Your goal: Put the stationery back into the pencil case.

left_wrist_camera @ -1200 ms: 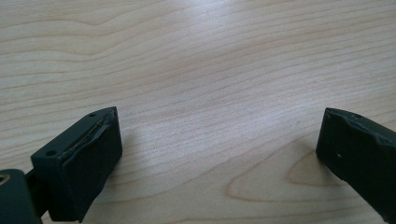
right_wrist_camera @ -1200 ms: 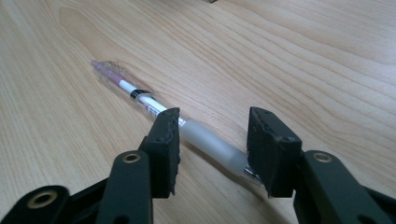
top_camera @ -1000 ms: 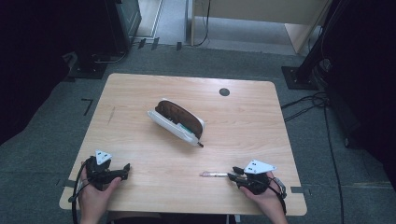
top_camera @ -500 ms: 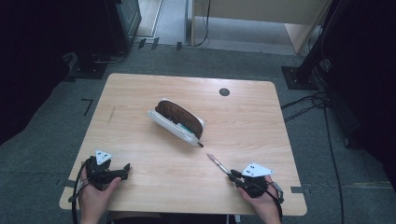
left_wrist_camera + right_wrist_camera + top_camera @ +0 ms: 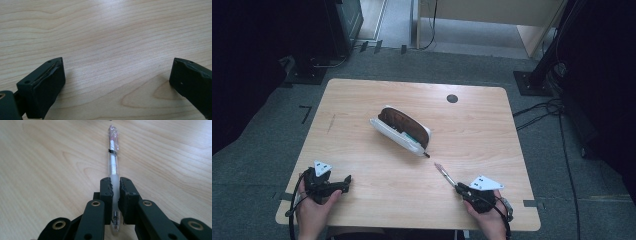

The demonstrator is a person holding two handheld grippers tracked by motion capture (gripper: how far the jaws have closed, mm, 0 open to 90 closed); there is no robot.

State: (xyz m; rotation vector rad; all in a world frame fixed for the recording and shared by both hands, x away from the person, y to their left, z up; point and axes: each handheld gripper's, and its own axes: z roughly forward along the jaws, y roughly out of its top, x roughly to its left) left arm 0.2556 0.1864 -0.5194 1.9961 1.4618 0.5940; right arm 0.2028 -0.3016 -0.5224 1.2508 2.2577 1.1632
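A clear pen point(image 5: 113, 157) with a pink cap end sticks out forward from my right gripper point(image 5: 114, 185), whose jaws are shut on its frosted barrel. From above, the same pen point(image 5: 444, 173) points up and left from that right gripper point(image 5: 459, 187) near the table's front right. An open pencil case point(image 5: 401, 129), white outside and brown inside, lies at the table's middle with pens in it. My left gripper point(image 5: 346, 180) rests at the front left, open, its fingertips point(image 5: 51, 75) wide apart over bare wood.
The wooden table point(image 5: 362, 100) has a round black cable hole point(image 5: 452, 98) at the back right. Dark equipment and cables stand on the grey floor around the table. A person's hands hold both grippers at the front edge.
My right gripper has turned the pen from pointing left to pointing up and left toward the pencil case. The left gripper has stayed still.
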